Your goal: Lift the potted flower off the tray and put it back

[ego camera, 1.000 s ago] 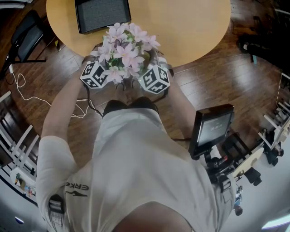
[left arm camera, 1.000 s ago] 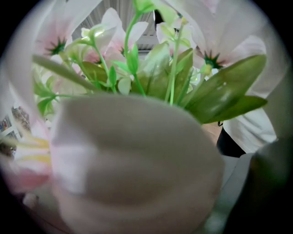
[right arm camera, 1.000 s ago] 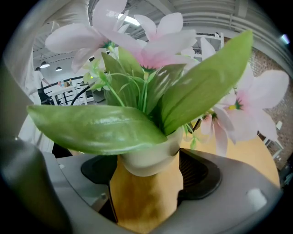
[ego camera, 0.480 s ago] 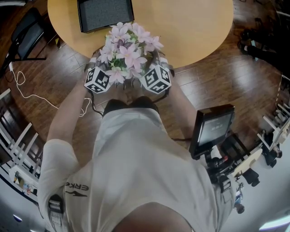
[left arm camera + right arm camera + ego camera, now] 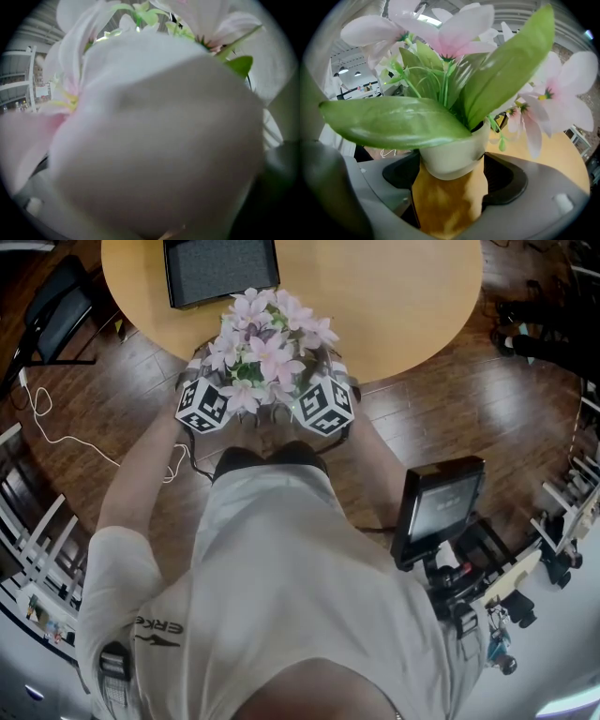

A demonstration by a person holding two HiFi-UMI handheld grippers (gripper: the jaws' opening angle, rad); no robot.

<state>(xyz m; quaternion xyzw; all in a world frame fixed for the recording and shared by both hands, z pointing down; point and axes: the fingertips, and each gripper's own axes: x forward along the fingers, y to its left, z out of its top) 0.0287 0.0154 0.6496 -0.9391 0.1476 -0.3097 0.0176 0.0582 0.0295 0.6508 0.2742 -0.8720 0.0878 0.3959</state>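
The round wooden table (image 5: 403, 296) fills the top of the head view, with the dark tray (image 5: 220, 268) at its far side. The potted flower (image 5: 262, 348) is well apart from the tray, held up over the table's near edge between the two grippers. The right gripper (image 5: 450, 174) pinches the white pot (image 5: 452, 152) between its dark pads, with the tabletop showing beneath. The left gripper (image 5: 211, 395) sits against the blooms, and a pale petal (image 5: 154, 140) fills its own view, so its claw cannot be read.

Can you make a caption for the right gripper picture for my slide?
Right gripper clamps the potted flower by its white pot, yellow table beyond.
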